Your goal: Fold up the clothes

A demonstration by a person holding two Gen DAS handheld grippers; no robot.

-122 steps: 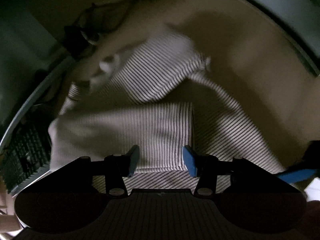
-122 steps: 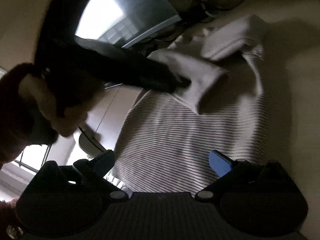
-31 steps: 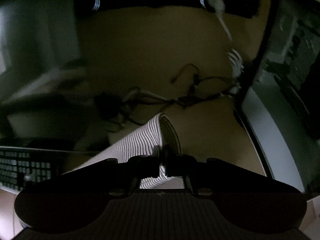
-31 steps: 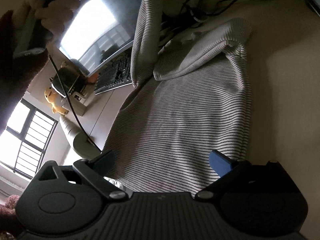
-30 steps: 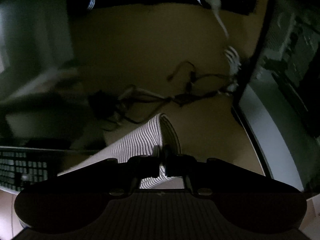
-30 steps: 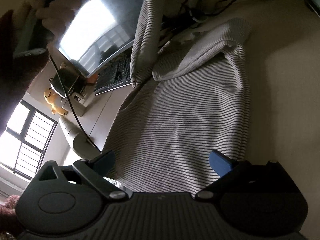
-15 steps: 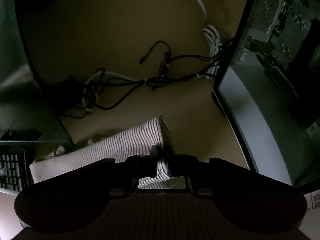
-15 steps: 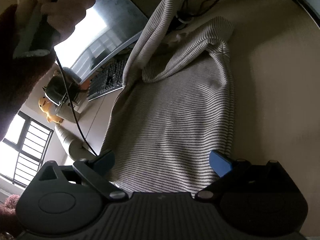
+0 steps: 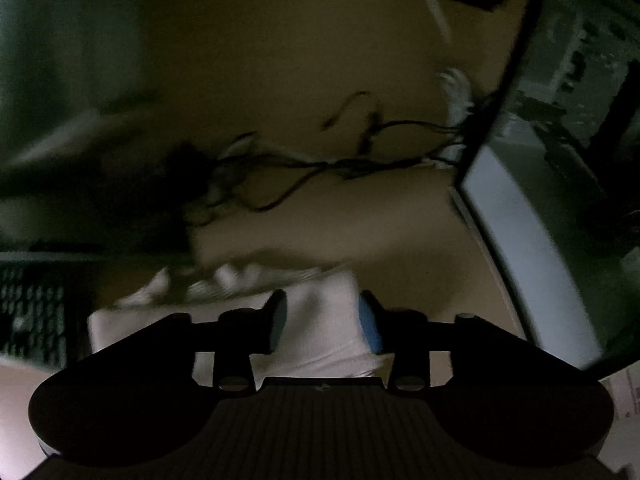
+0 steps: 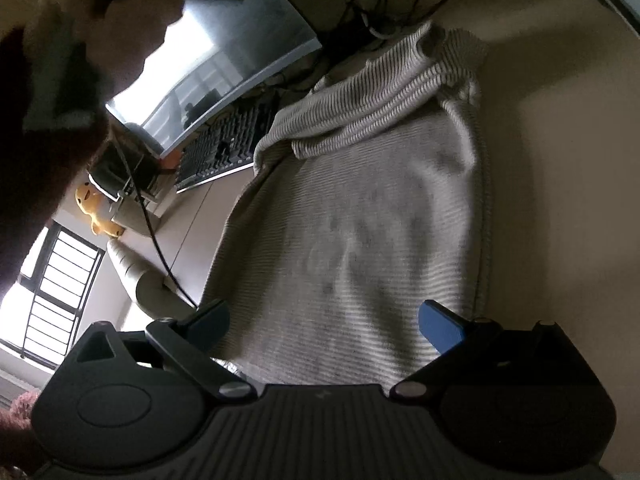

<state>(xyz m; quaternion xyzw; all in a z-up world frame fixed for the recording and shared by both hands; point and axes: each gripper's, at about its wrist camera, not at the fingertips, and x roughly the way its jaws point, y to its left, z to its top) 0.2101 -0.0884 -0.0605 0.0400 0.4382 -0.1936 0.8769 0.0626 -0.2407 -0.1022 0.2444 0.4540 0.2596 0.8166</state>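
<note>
Dropped from the lift a second ago onto the striped sweater (image 10: 360, 220) on the counter (image 10: 560, 160), sleeve (image 9: 320, 320) loose between opening left hand-held gripper (image 9: 322, 322); right hand-held gripper (image 10: 324, 326) open, empty; folding barely halfway

Left gripper (image 9: 322, 320) jaws opening, right gripper (image 10: 324, 322) jaws spread wide

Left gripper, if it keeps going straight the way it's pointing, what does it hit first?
Probably the striped shirt: its cloth lies between the opening fingers of the left gripper. Beyond it is bare desk, though blur hides the depth.
</note>
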